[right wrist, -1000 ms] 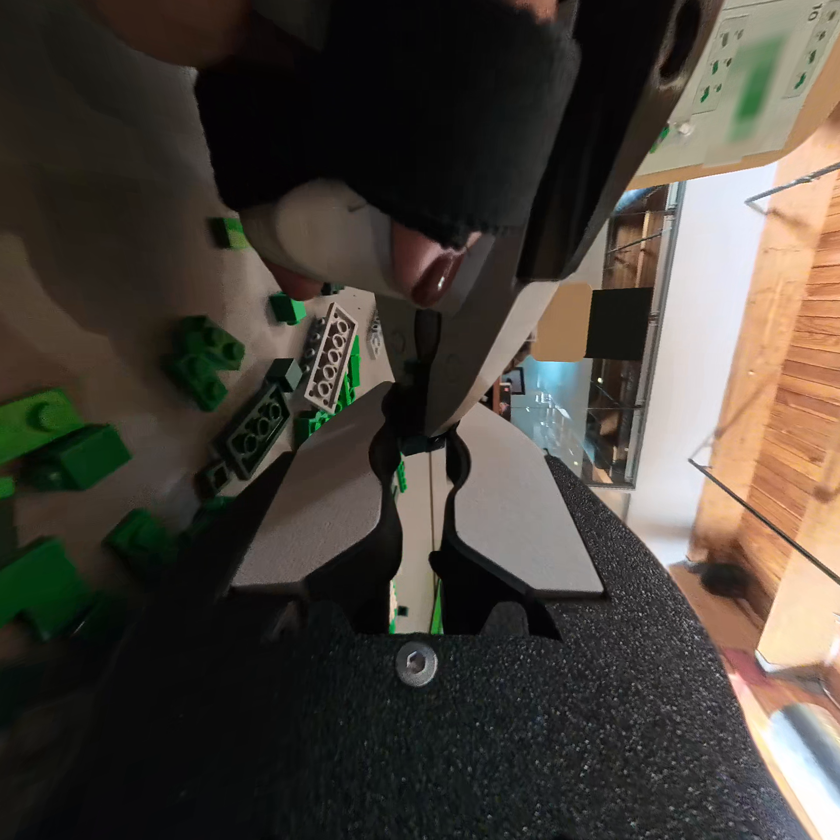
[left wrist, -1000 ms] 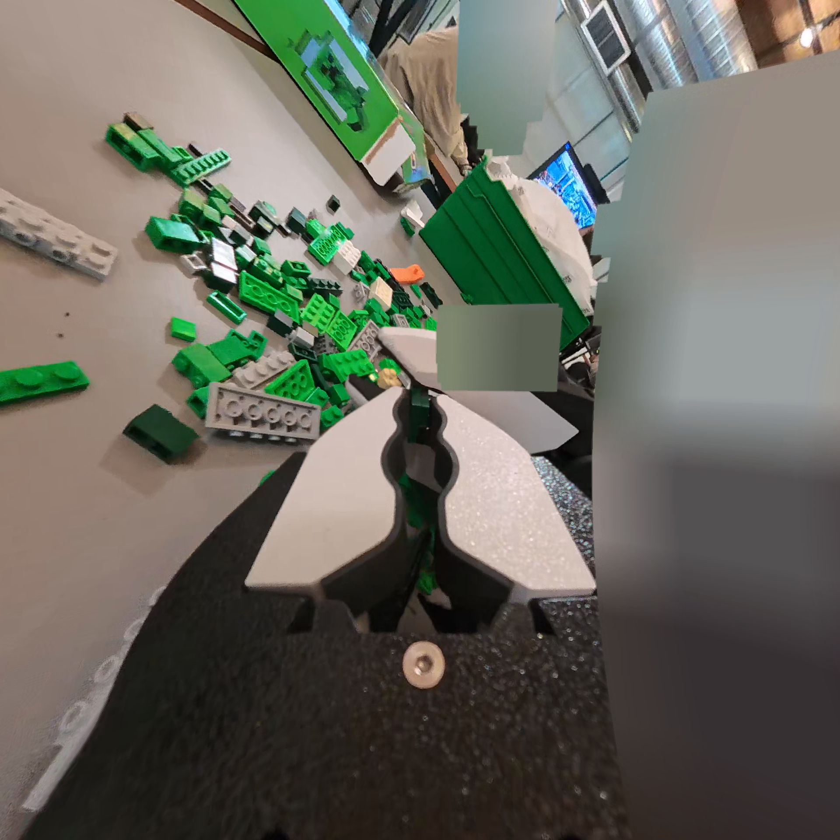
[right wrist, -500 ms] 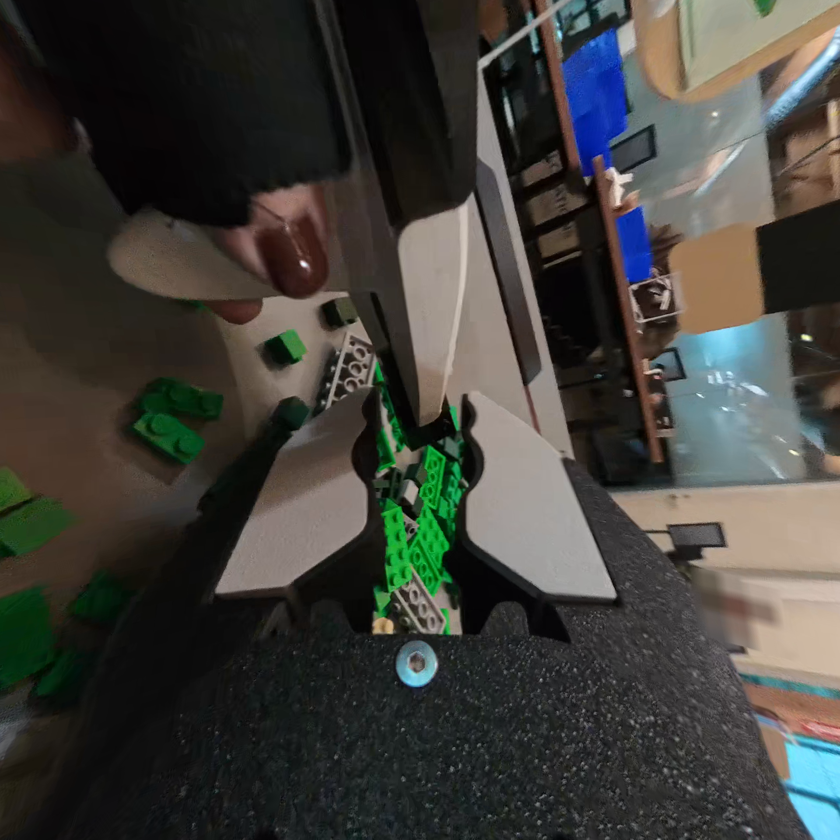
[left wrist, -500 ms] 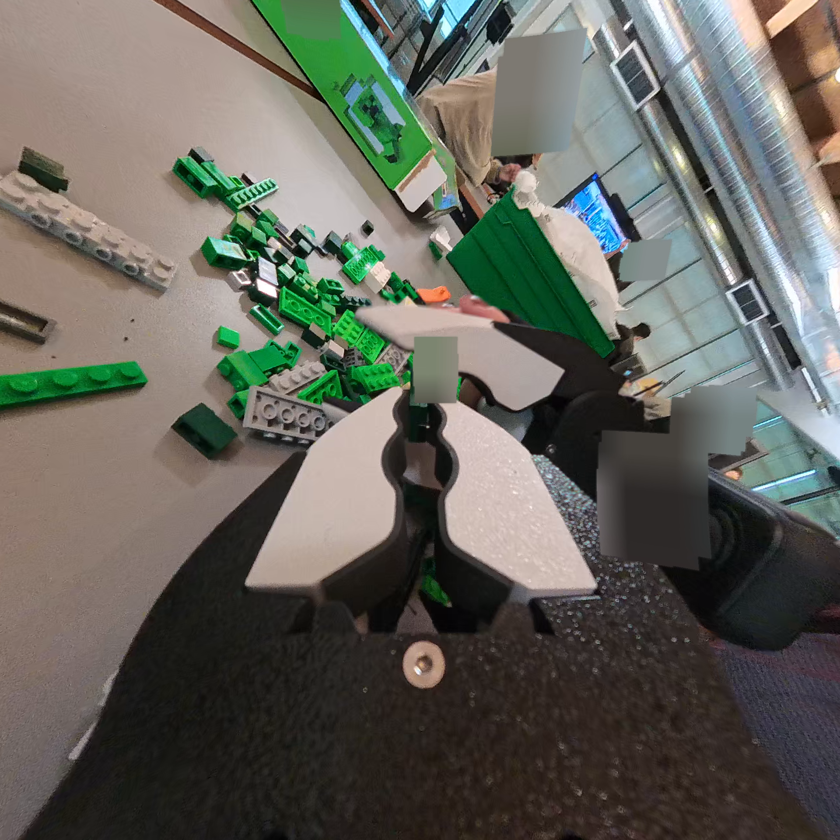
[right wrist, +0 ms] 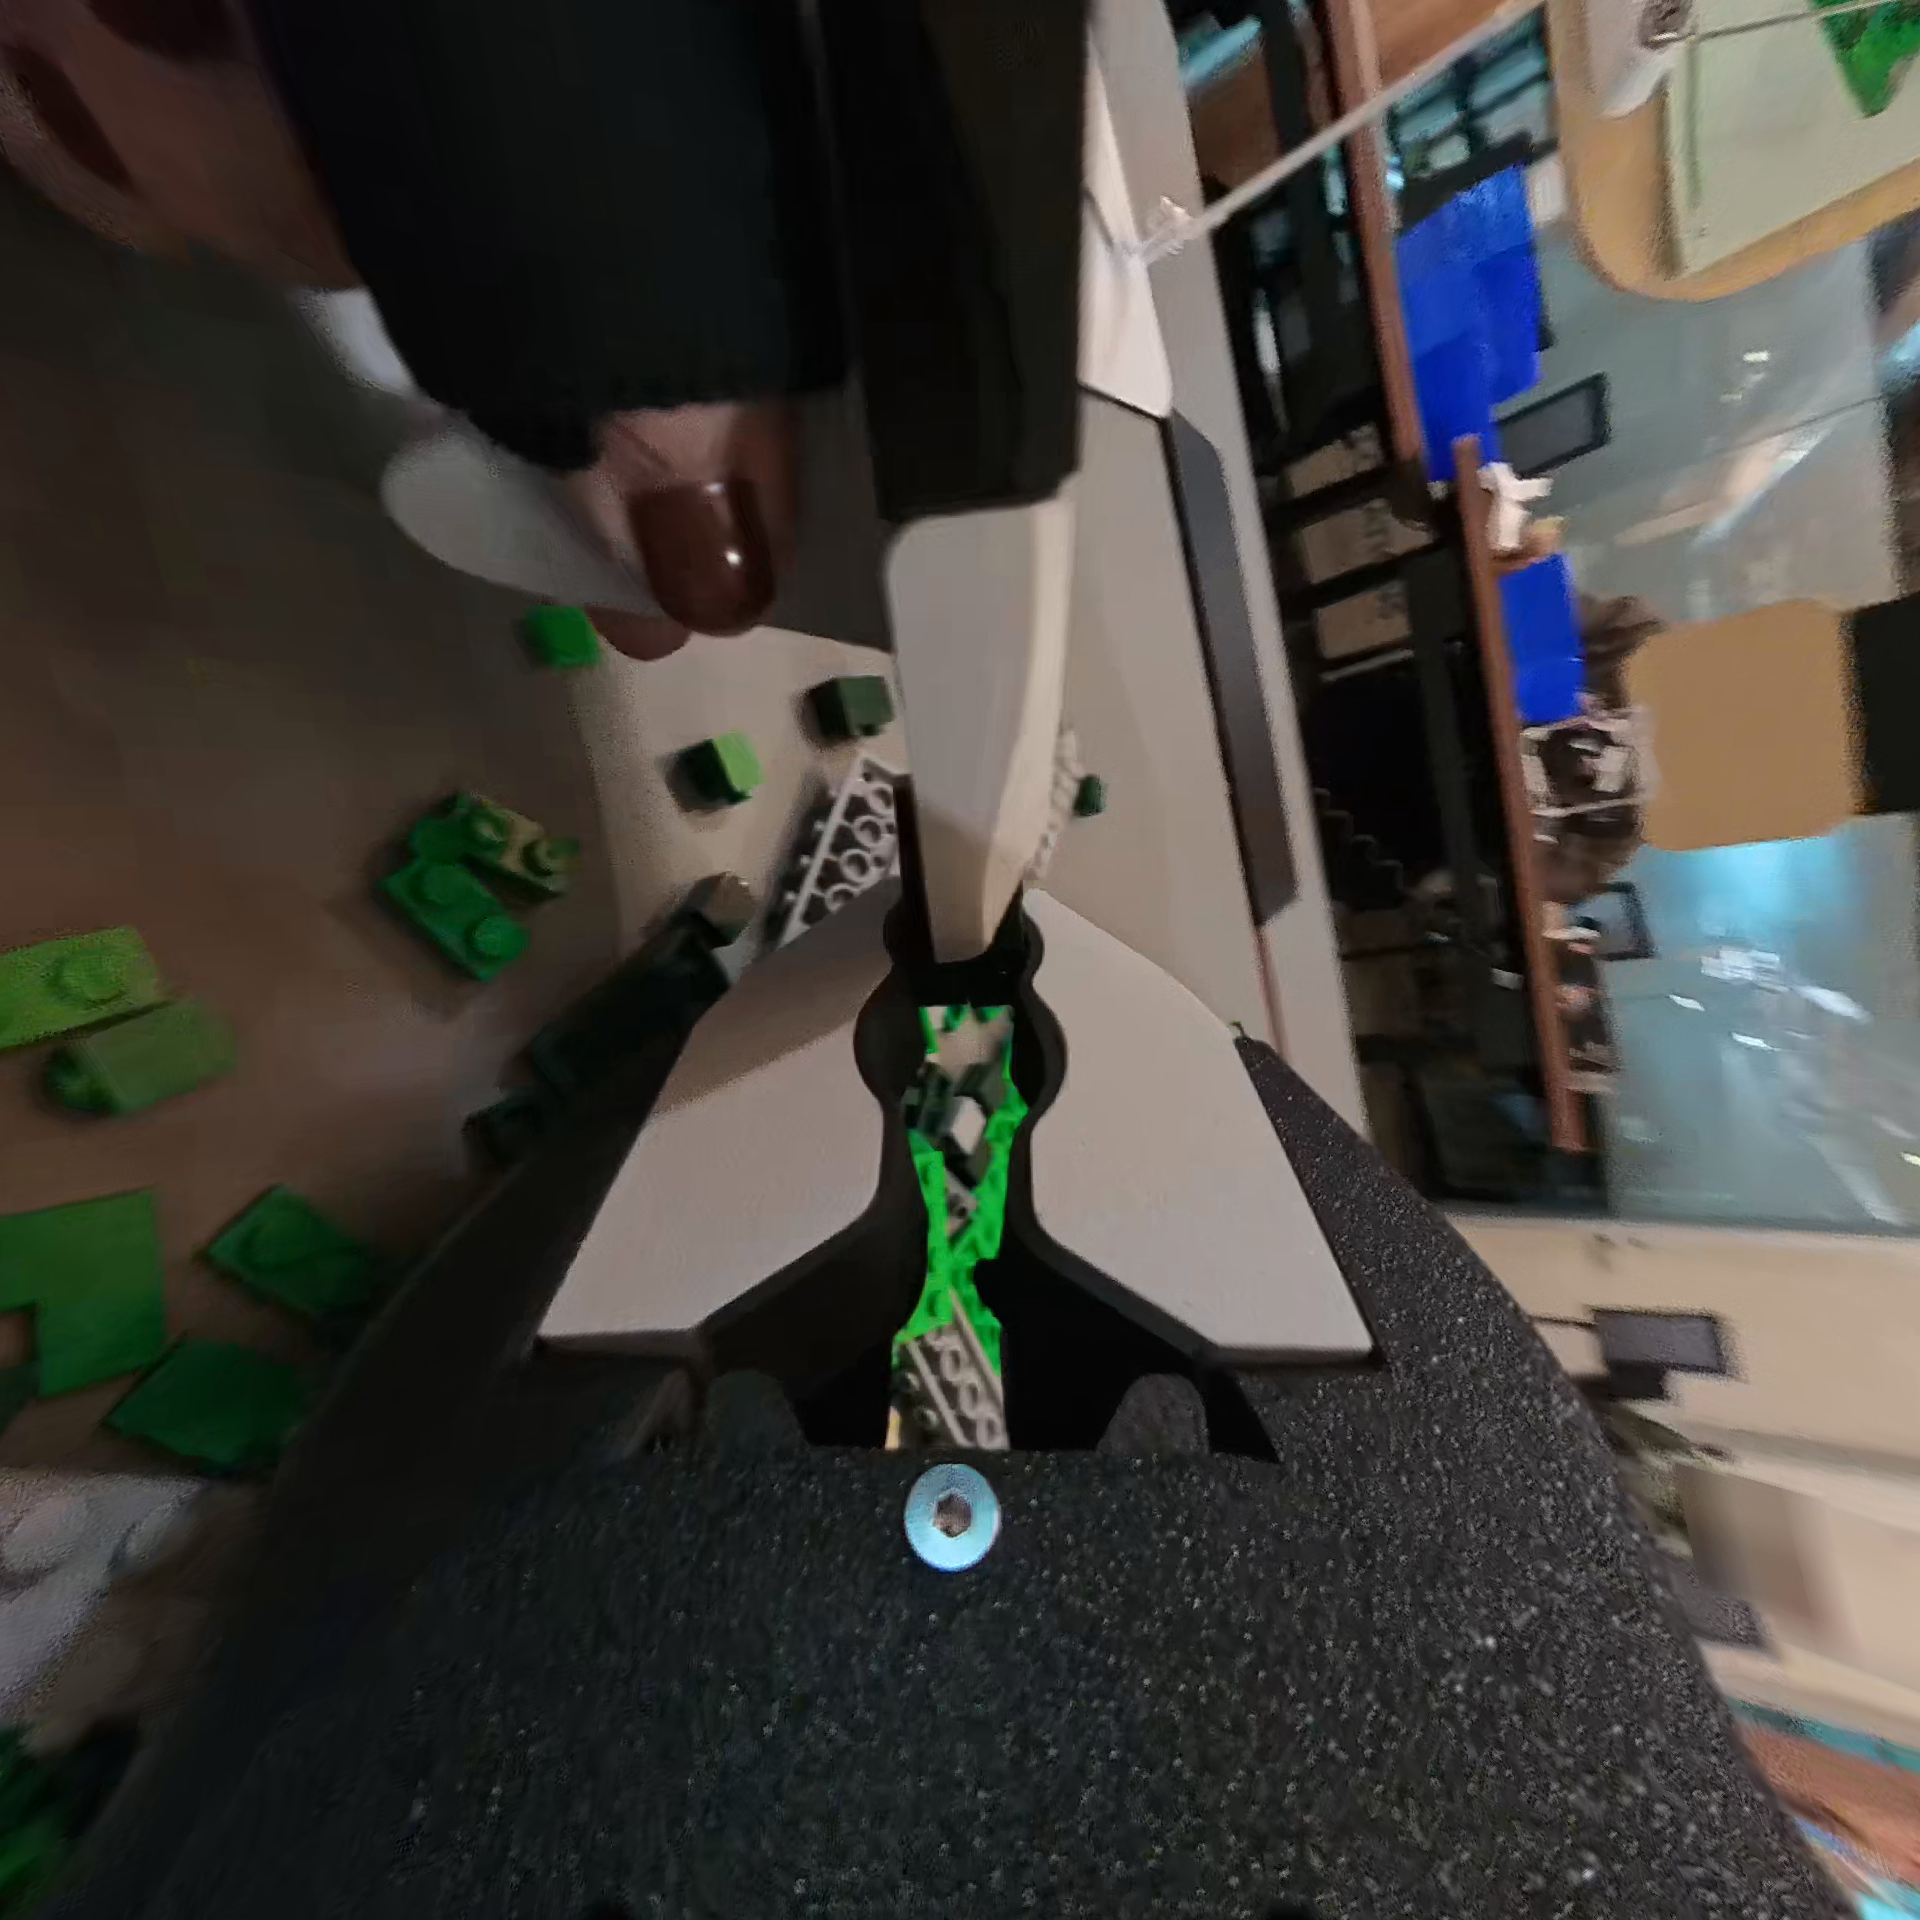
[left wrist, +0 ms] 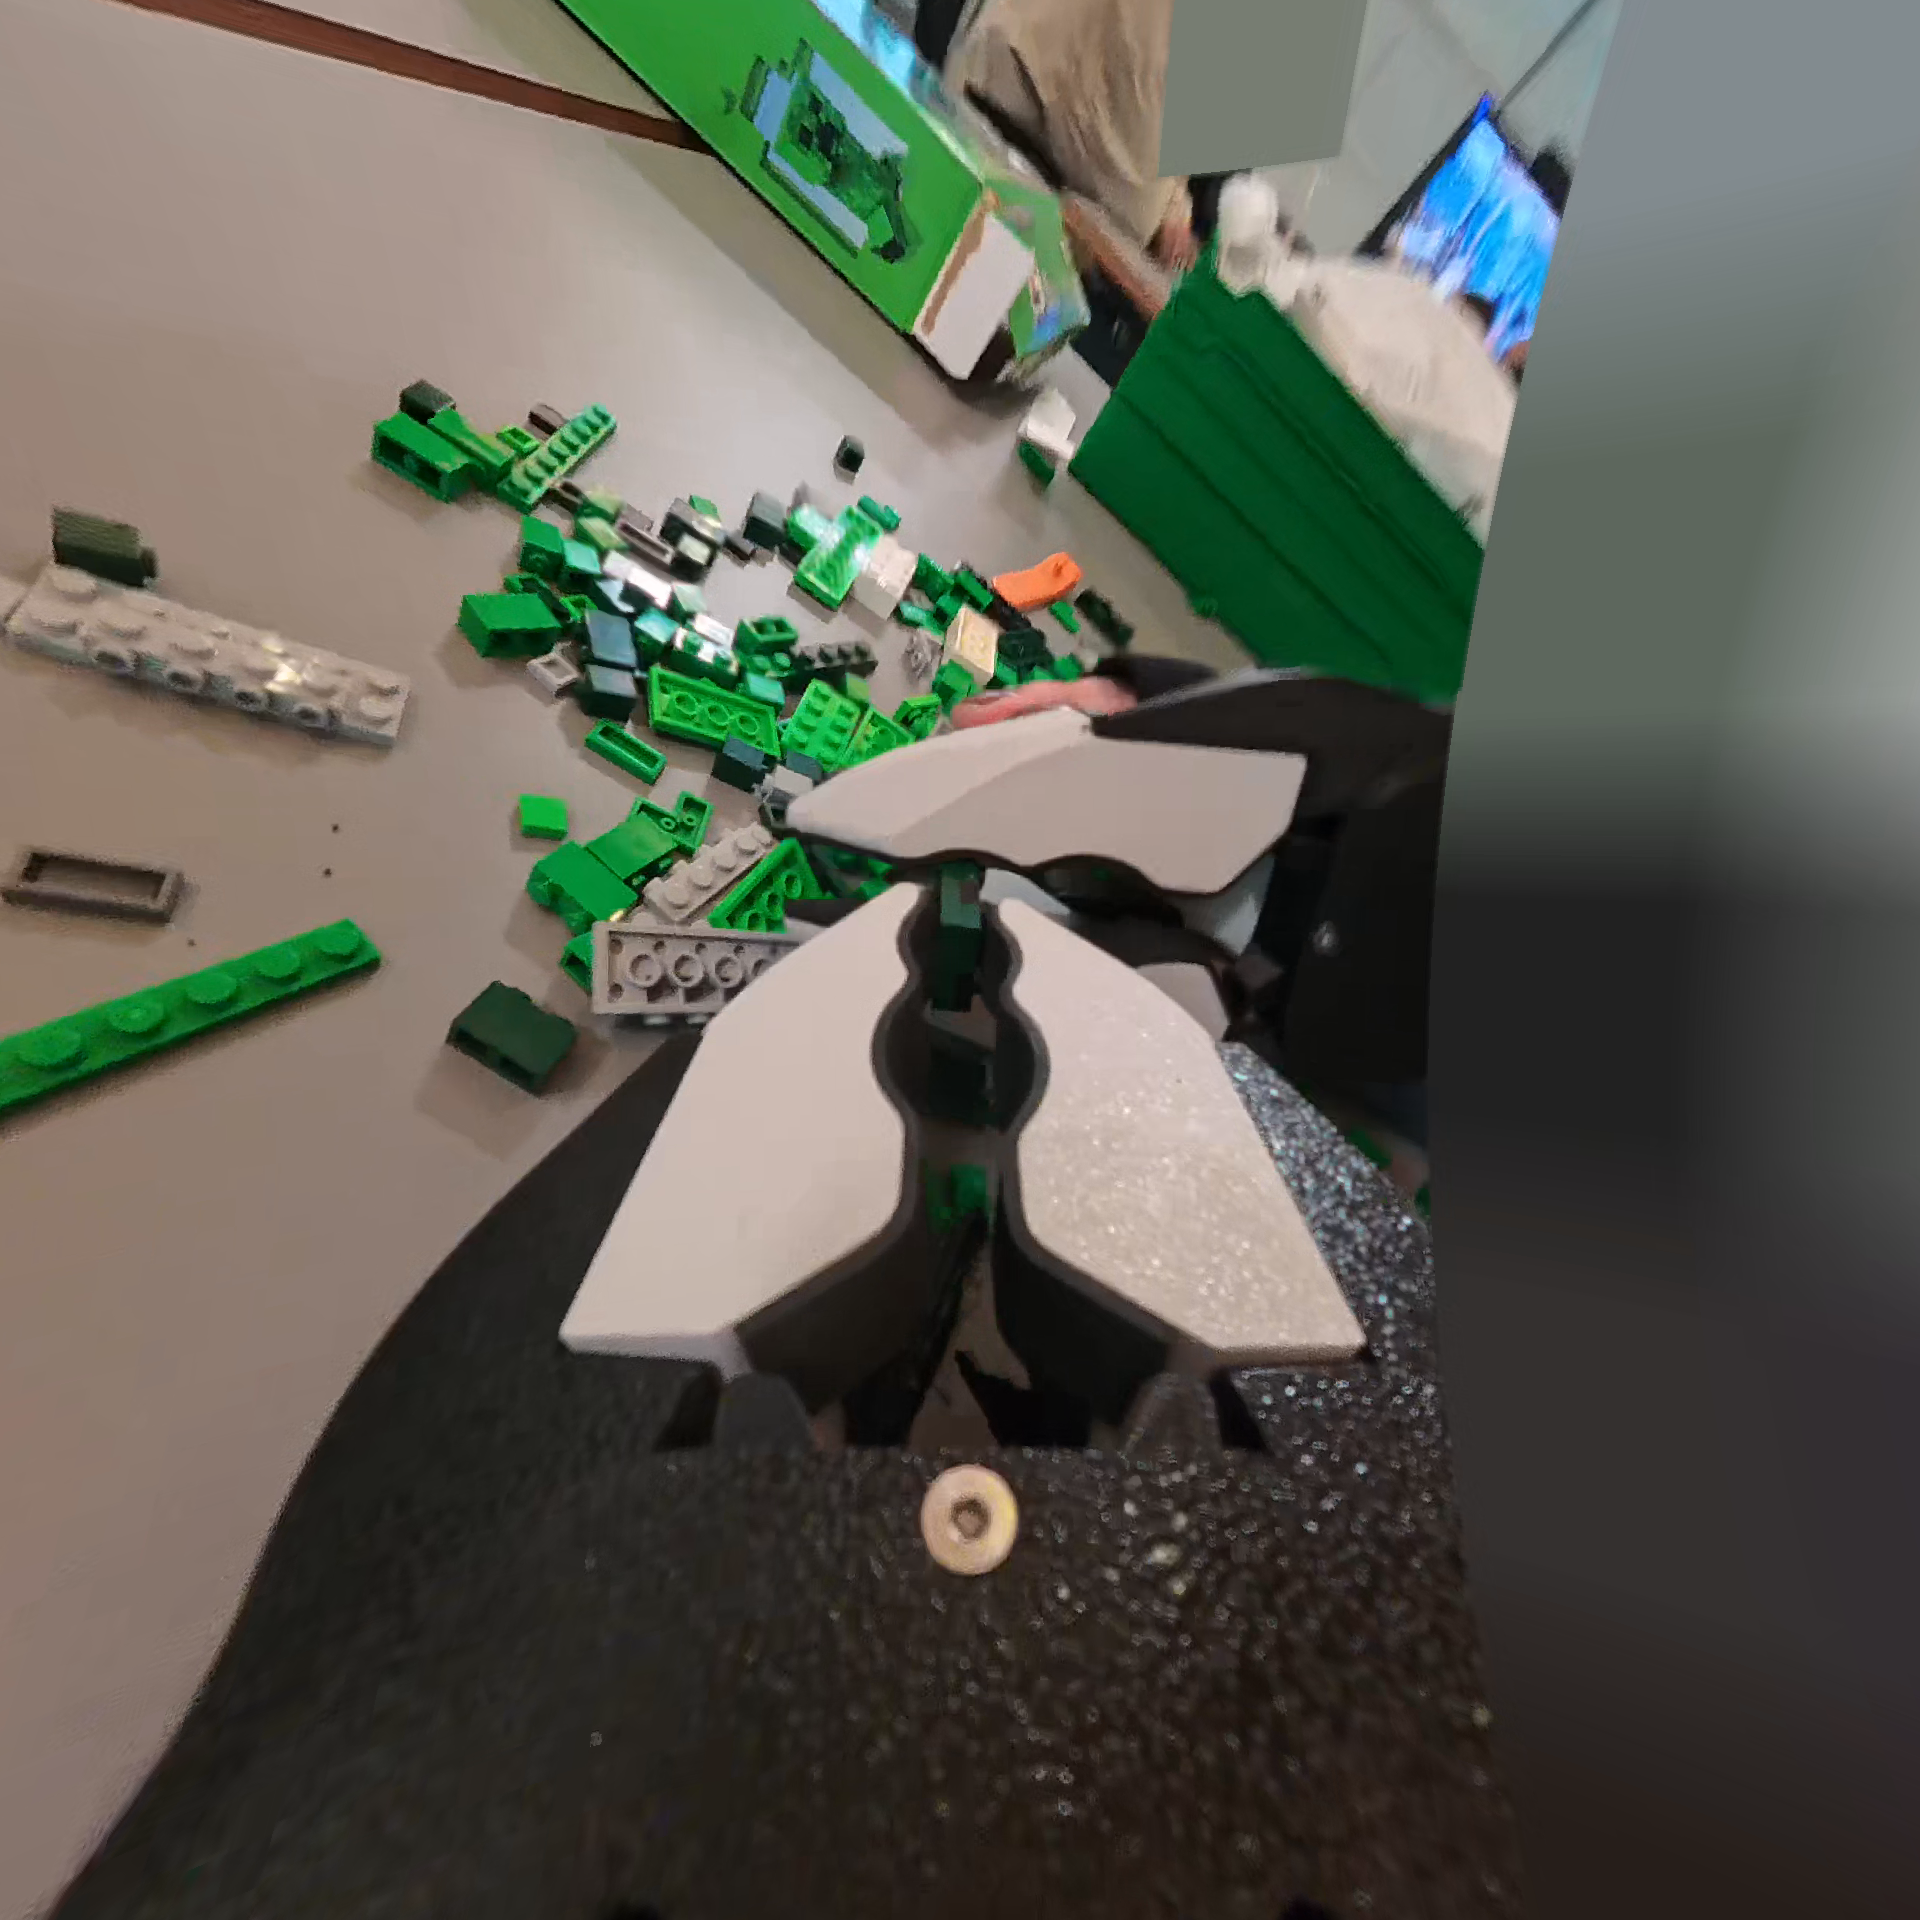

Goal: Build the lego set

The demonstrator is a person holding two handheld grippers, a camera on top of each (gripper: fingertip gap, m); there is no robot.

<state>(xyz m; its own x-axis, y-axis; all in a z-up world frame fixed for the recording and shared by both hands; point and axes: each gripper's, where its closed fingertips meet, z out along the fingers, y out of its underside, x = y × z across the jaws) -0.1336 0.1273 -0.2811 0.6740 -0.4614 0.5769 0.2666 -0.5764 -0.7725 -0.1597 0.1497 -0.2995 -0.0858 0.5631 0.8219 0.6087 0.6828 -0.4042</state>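
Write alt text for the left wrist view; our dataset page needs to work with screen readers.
The left gripper is shut on a dark green brick, with the right gripper meeting it tip to tip. Behind lie scattered green and grey bricks on a grey table, plus a green box.

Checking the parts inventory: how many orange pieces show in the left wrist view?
1: an orange piece at the far edge of the brick pile, near the green bin. Others may lie buried.
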